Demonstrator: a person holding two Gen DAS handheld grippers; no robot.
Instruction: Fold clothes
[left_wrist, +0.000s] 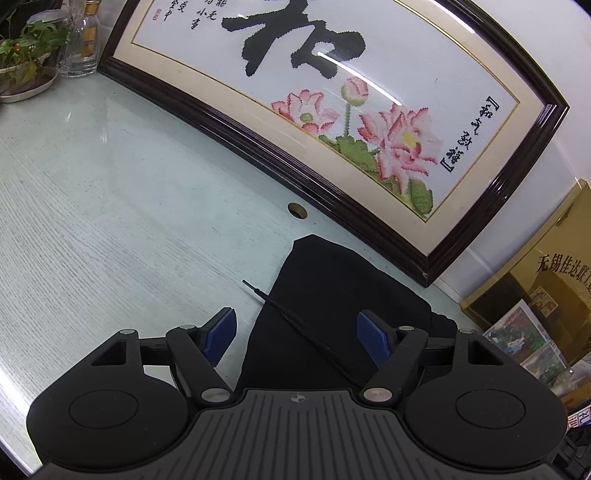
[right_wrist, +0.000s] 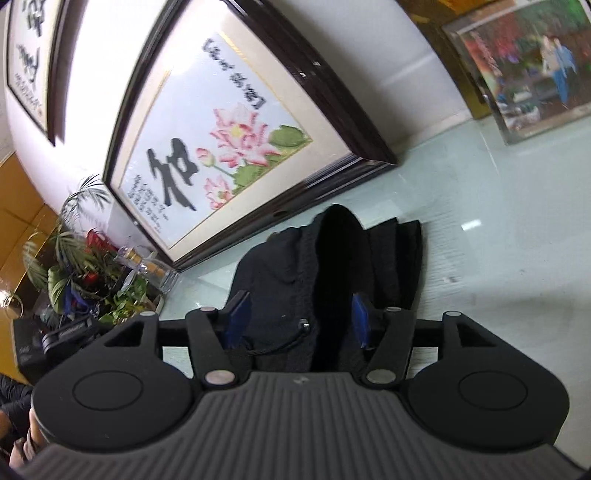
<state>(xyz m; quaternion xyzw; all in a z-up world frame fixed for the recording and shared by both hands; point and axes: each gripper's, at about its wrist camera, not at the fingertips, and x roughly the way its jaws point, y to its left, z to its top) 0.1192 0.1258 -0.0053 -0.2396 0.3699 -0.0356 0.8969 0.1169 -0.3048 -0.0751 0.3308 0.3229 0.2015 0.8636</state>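
A black garment (left_wrist: 332, 295) lies on the pale table (left_wrist: 110, 221), with a thin black drawstring (left_wrist: 288, 314) trailing off its left edge. My left gripper (left_wrist: 301, 332) is open just above it, blue pads on either side of the cloth. In the right wrist view the same black garment (right_wrist: 288, 266) is bunched, with a raised fold (right_wrist: 338, 236) and a cord end (right_wrist: 303, 325). My right gripper (right_wrist: 301, 321) is open, its blue pads either side of the cloth, not pinching it.
A large dark-framed lotus embroidery (left_wrist: 332, 92) leans on the wall behind the garment. Potted plants (left_wrist: 26, 55) and a glass bottle (left_wrist: 81, 44) stand at the far left. A gold plaque and photos (left_wrist: 535, 314) stand at the right. A cable hole (left_wrist: 297, 210) is in the table.
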